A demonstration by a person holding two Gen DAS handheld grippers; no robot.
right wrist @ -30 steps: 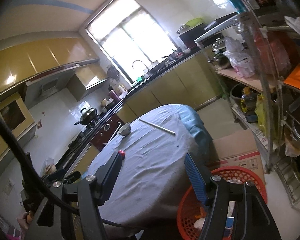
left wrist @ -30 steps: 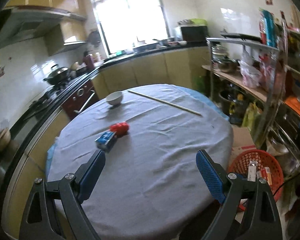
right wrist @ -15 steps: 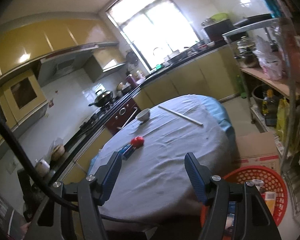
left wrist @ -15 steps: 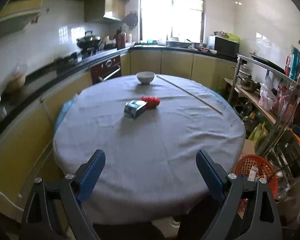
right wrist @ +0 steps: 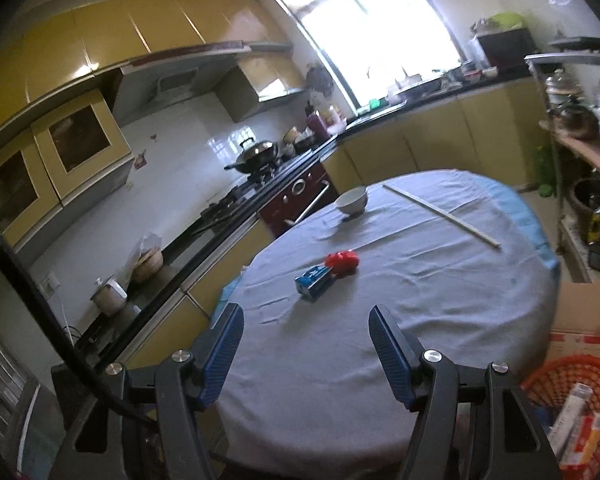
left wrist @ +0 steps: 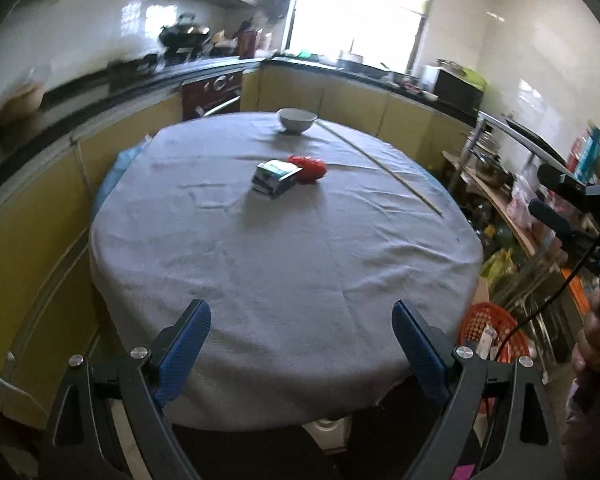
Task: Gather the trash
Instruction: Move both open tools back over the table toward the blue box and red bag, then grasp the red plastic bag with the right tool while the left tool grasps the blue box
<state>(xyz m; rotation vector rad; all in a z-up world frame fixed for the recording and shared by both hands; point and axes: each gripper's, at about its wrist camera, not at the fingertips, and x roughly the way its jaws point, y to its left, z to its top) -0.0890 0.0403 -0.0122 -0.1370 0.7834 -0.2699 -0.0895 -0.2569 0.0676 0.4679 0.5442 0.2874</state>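
Note:
A blue and white carton lies on the round grey-clothed table, touching a crumpled red wrapper. Both show in the right wrist view too, the carton and the wrapper. An orange trash basket with several packets in it stands on the floor to the table's right; it also shows in the right wrist view. My left gripper is open and empty over the table's near edge. My right gripper is open and empty, above the near edge.
A white bowl and a long thin stick lie on the far side of the table. Yellow kitchen cabinets and a stove with a wok run along the left and back. A metal shelf rack and a cardboard box stand at the right.
Both grippers have swung left and pulled back, so the table now sits centred in both views. The carton and wrapper have not moved. Both grippers stay open.

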